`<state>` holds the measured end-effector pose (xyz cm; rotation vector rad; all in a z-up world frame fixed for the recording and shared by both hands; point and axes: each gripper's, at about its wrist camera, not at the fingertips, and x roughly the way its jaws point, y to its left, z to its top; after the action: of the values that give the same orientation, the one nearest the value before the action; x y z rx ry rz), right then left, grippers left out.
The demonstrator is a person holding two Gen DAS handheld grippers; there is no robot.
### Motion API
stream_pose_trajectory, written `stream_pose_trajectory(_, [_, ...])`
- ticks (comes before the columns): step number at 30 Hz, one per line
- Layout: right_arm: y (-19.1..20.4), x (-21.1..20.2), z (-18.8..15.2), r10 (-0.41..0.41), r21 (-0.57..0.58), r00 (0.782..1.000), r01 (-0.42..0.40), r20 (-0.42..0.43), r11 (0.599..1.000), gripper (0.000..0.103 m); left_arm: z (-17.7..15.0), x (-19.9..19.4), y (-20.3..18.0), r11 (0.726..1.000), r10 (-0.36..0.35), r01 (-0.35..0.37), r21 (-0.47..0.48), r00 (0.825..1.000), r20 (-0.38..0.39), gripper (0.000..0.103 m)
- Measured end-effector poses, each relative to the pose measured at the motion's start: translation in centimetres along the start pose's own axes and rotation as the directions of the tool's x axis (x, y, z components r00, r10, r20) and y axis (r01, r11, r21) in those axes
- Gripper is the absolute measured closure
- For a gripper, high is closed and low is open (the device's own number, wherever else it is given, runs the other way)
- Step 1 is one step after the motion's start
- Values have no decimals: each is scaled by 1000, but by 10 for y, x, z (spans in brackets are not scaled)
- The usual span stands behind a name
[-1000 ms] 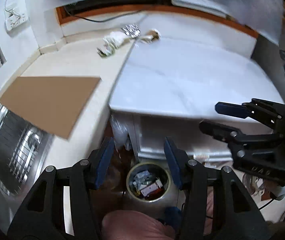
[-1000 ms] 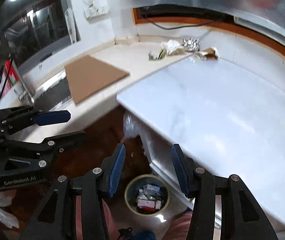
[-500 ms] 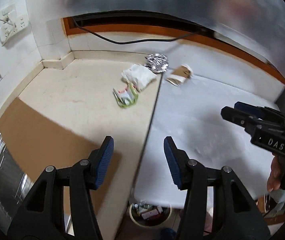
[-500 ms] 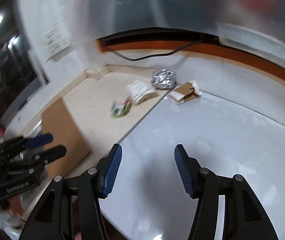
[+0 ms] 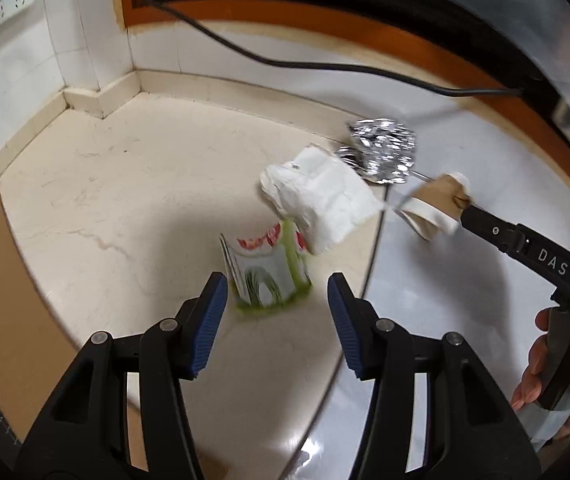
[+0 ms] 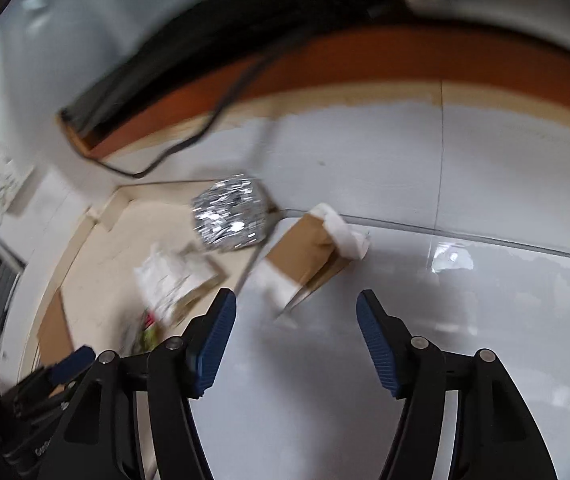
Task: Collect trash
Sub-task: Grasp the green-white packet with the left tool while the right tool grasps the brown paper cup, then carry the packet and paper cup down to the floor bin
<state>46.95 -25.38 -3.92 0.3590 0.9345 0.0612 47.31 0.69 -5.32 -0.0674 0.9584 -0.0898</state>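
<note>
Four pieces of trash are being approached at the back corner of the bench (image 5: 133,184), where a cream stone top is being met by a glossy white slab. The left tongs (image 5: 277,308) are being held partly open and empty, lined up just short of a green-and-white printed wrapper (image 5: 265,272) that is standing crumpled on the cream stone; its print (red shapes, a grey arch) is too creased and blurred to be read. Just behind it, a wad of white paper (image 5: 321,196) is lying against a ball of crumpled foil (image 5: 385,148), probably clustered there so both tools can be worked side by side.

The right tongs (image 6: 295,336) are being opened wider at this moment, with nothing between the blue pads, and are being aimed at a torn piece of brown cardboard with white paper edges (image 6: 309,252), which is resting on the white slab beside the foil ball (image 6: 231,216). In the left view the tip of that tool is being brought close to the cardboard (image 5: 437,204), though contact cannot be confirmed.

The letters "DAS" are being shown in white on the arm of the right tool in the left view; on the left tool (seen at the lower left of the right view) only a blurred start of a word is visible. A black cable (image 5: 285,62) is trailing along the wall behind.
</note>
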Motion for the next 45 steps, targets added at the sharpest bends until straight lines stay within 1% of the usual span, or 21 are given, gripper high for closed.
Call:
stream_pose_trajectory(2, [-6,19,6,-14,25,1000,15,-8,1000,39,5,10,-1,1000,13,-13,5,1000,1,54])
stream_pose_trajectory(8, [-8,57,22,-2,59,1000,3,-13,998,35,12,28,-3,999,40,-40,23,999,2,54])
stream_pose_trajectory(11, [-3,71,28,-3,53,1000,3,1,999,30,12,35,-1,999,50,-49,11,999,-7,54])
stream_pose_trajectory(14, [6,77,31,-37,35,999,36,14,999,31,12,42,2,998,55,-55,3,998,-13,54])
stream_pose_trajectory(15, [8,77,30,-42,28,999,42,12,999,33,12,43,3,998,55,-55,-1,998,-13,54])
stream_pose_trajectory(16, [11,79,30,-60,10,998,60,19,998,52,12,46,4,999,51,-51,-7,999,-19,54])
stream_pose_trajectory(17, [13,77,28,-67,-1,998,67,14,998,59,11,48,5,999,47,-47,-13,998,-29,54])
stream_pose_trajectory(19, [15,76,28,-31,-11,999,32,29,999,77,9,51,8,999,40,-41,-25,999,-34,64])
stream_pose_trajectory(22, [13,68,26,-8,-3,999,8,40,1000,87,6,48,10,999,38,-38,-34,999,-14,73])
stream_pose_trajectory(24, [14,60,23,20,-5,998,-19,55,1000,90,3,43,11,999,37,-37,-36,999,2,81])
stream_pose_trajectory(27, [17,42,14,41,-33,996,-39,78,999,94,-2,34,12,999,28,-28,-42,999,15,84])
stream_pose_trajectory(28, [19,36,11,52,-44,995,-49,83,998,95,-3,31,13,999,23,-22,-43,1000,20,103])
stream_pose_trajectory(29, [21,30,8,61,-54,994,-56,85,997,96,-5,28,13,999,23,-22,-44,1000,16,101])
stream_pose_trajectory(32, [30,10,-1,77,-83,993,-69,91,994,96,-11,14,14,998,17,-15,-56,1000,27,101])
stream_pose_trajectory(36, [33,-25,-17,115,-112,988,-104,102,988,96,-20,-13,17,998,-21,24,-61,999,47,101])
stream_pose_trajectory(41, [39,-78,-44,176,-146,978,-159,113,976,96,-42,-65,17,994,-95,99,-50,992,87,101])
stream_pose_trajectory(45, [40,-131,-77,230,-185,965,-205,125,961,96,-69,-116,18,985,-163,168,-31,979,126,101])
